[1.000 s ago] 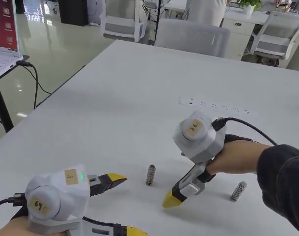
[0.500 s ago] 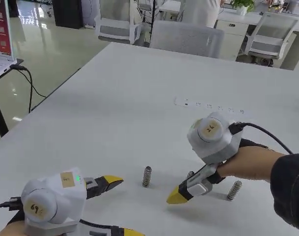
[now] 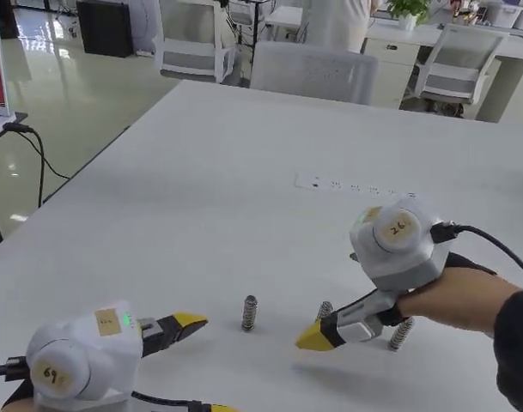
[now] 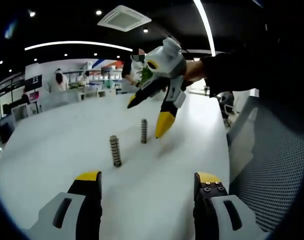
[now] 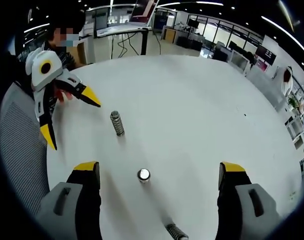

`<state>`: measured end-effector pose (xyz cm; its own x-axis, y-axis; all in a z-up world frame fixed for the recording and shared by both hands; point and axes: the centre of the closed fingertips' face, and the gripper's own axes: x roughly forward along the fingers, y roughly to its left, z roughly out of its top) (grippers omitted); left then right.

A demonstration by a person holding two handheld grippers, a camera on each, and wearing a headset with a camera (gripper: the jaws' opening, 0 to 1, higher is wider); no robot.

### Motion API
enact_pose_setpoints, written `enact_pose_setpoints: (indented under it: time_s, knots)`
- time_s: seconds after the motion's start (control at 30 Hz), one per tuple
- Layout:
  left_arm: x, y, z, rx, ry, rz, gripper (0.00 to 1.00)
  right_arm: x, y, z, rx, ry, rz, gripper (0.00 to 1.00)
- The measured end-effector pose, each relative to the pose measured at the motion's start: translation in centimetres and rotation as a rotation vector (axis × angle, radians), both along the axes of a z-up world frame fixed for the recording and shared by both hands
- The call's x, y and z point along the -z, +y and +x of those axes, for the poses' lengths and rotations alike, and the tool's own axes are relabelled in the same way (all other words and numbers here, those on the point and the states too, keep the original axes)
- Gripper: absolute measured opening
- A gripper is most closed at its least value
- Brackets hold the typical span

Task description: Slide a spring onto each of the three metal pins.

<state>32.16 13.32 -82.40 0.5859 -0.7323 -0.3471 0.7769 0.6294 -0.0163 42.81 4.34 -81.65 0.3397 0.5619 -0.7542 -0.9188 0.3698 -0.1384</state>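
Three springs stand upright in a row on the white table (image 3: 244, 172): a left spring (image 3: 249, 313), a middle spring (image 3: 325, 311) and a right spring (image 3: 400, 333), which leans a little. My right gripper (image 3: 325, 333) hovers just in front of the middle spring (image 5: 144, 174), open and holding nothing, its yellow tips (image 5: 87, 167) wide apart. The left spring (image 5: 117, 123) lies beyond it. At the near left my left gripper (image 3: 197, 365) is open and holds nothing, facing the left spring (image 4: 115, 150) and the middle spring (image 4: 144, 131). The right gripper (image 4: 149, 112) hangs above them.
A white power strip (image 3: 355, 184) lies flat further back on the table. Grey office chairs (image 3: 317, 73) stand beyond the far edge. The table's left edge (image 3: 81, 176) drops to the floor. A black cable (image 3: 493, 245) trails from the right gripper.
The right gripper has drawn back to the right, uncovering the middle spring that it hid a second ago. The left gripper has stayed put. The head camera has shifted.
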Motion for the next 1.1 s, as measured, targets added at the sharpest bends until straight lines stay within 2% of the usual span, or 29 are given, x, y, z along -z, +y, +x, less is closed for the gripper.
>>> enact_pose_setpoints:
  time_s: [0.2,0.53,1.1]
  knots:
    - [-0.1,0.1,0.1,-0.004,-0.002,-0.006,0.71,-0.7,-1.1,0.2,0.057,-0.016,0.055,0.99]
    - [-0.1,0.3,0.3,-0.019,0.003,-0.018,0.70,-0.9,-3.3,0.0,0.132,-0.017,0.105,0.99]
    - [-0.5,0.4,0.7,-0.028,-0.004,-0.019,0.70,-1.5,-4.9,-1.6,0.174,-0.031,0.168,0.99]
